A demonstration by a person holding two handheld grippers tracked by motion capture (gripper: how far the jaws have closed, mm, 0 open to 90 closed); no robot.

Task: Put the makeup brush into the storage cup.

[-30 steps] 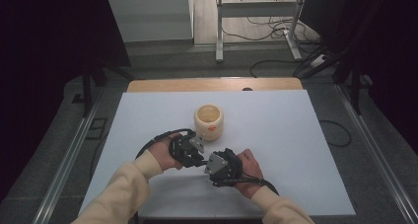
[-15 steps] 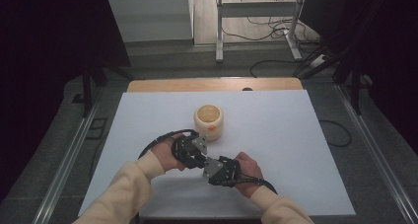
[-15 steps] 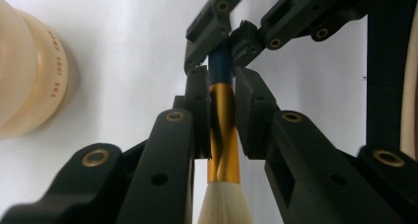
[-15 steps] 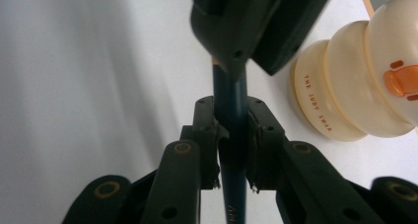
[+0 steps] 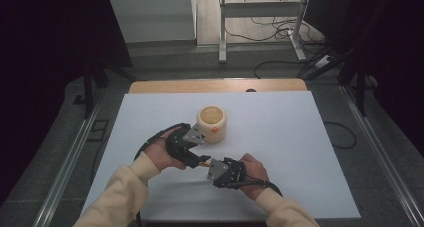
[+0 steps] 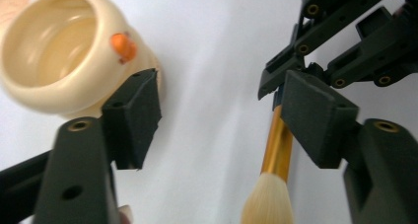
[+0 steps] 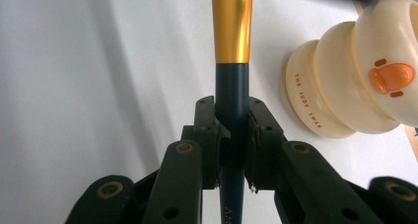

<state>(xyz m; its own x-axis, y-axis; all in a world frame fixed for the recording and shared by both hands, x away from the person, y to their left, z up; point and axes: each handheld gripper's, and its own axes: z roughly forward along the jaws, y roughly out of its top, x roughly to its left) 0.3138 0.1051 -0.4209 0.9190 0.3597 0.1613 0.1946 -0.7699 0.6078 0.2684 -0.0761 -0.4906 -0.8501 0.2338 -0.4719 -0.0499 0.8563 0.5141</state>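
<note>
Two tongs meet low on the white desk (image 5: 280,132), just in front of a cream cup (image 5: 212,123) with an orange mark on its side. Between them is a makeup brush (image 6: 277,150): dark blue handle, gold ferrule, pale bristles.

Right tongs (image 7: 231,150) are clamped shut on the blue handle; in the right gripper view the pads press it from both sides and the gold ferrule runs up and away from them. Left tongs (image 6: 222,110) have just been opening: in the left gripper view their jaws stand apart, the ferrule lies close against the right-hand pad, and the other pad is well clear of it, so they no longer grip. The brush is thus carried by the right tongs alone, held off the desk as far as I can tell, with its bristle end toward the left hand (image 5: 162,152).

My reading is a hand-over, just completed: the brush has passed from left to right. The cup stands upright and looks empty, so it is the likely place for the brush.

Next, the left tongs should back away without knocking the ferrule or the cup beside them. Then the right hand (image 5: 255,169) must lift, tip the brush upright, and lower it into the cup's mouth, taking care not to shove the light cup over.
</note>
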